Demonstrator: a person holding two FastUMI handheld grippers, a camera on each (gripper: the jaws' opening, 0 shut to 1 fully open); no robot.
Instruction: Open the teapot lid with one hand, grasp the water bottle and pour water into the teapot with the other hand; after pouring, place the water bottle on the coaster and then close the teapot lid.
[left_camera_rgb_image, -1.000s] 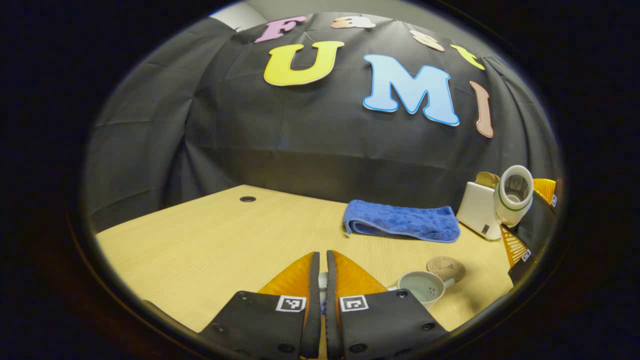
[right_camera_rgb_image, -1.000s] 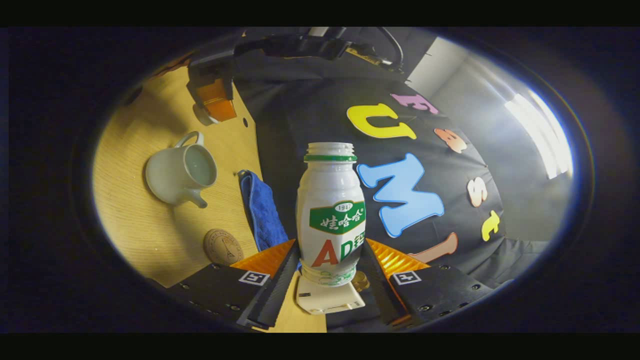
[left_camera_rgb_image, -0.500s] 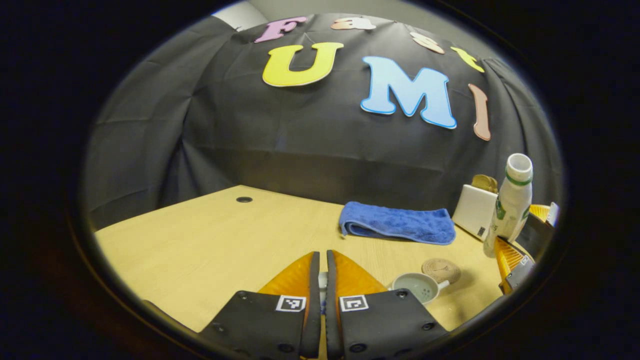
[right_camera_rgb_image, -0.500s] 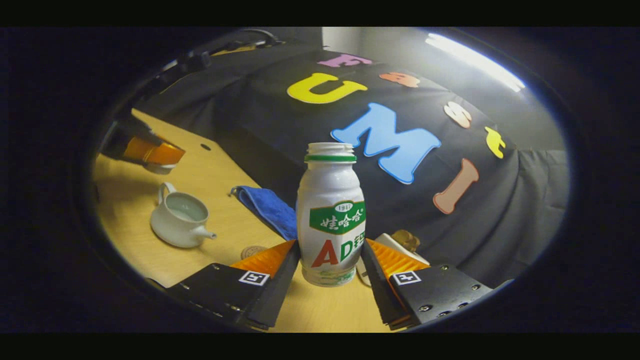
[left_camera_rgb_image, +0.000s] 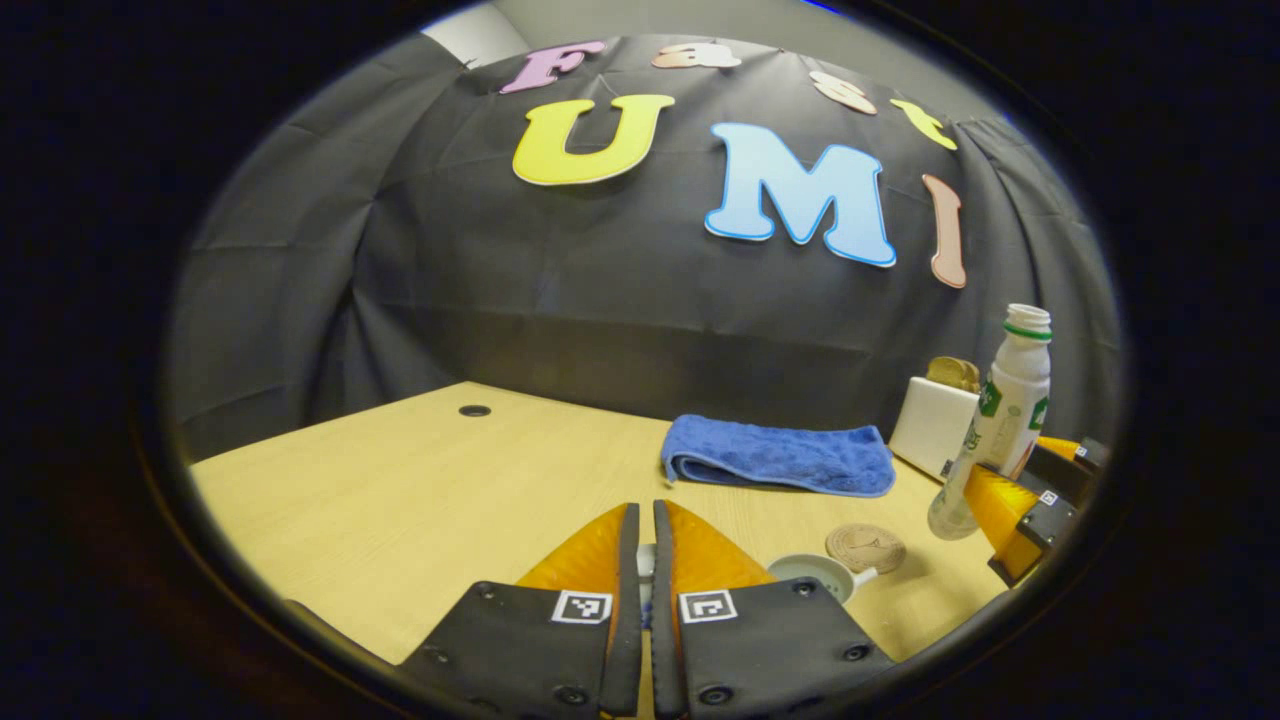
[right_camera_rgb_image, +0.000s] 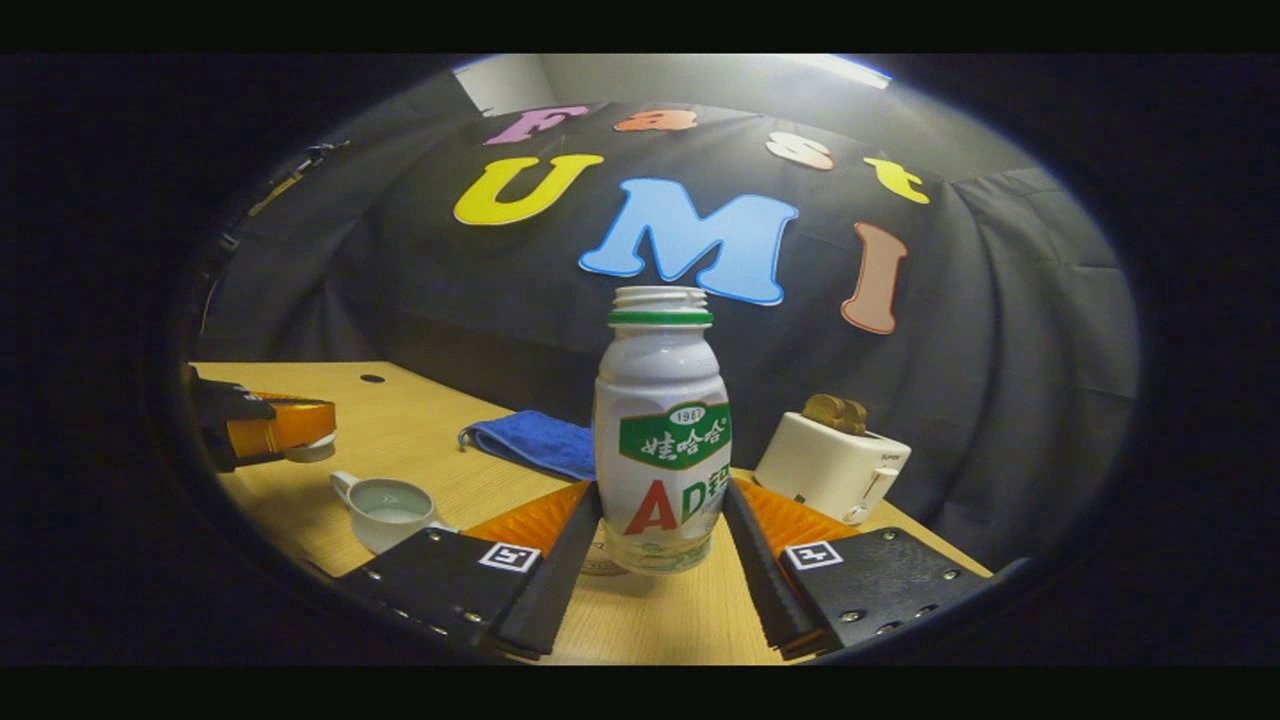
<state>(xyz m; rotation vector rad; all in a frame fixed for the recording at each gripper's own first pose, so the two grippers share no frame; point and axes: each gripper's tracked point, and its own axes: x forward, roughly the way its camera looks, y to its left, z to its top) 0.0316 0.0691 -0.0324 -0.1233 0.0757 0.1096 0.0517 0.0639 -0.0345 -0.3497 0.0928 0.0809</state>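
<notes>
Since one second ago, the water bottle (right_camera_rgb_image: 661, 430) has turned from tilted to upright, and we see it now standing straight between the two fingers of the right gripper (right_camera_rgb_image: 662, 545), which grasps it by the lower body, one finger pressing on each side. Its mouth is uncapped and points up. In the right gripper view the bottom of the bottle hangs a little above the wooden tabletop (right_camera_rgb_image: 420, 440), and the round coaster (right_camera_rgb_image: 597, 565) peeks out just behind its base, mostly hidden. In the left gripper view we find the same bottle at the far right, leaning slightly, with the coaster on the tabletop just to its left and lower.

Next to the coaster stands the white teapot (right_camera_rgb_image: 385, 510), its top open and liquid visible inside; its spout points toward the coaster. We see the left gripper (left_camera_rgb_image: 640, 560) clenched on the teapot lid (left_camera_rgb_image: 646, 562), of which only a pale sliver shows between its fingers. In the right gripper view this gripper holds the lid in the air, above and to the left of the teapot.

Farther back lies a folded blue towel (left_camera_rgb_image: 780, 457), and to its right a white toaster (right_camera_rgb_image: 830, 465) with bread in it, near the black cloth wall.
</notes>
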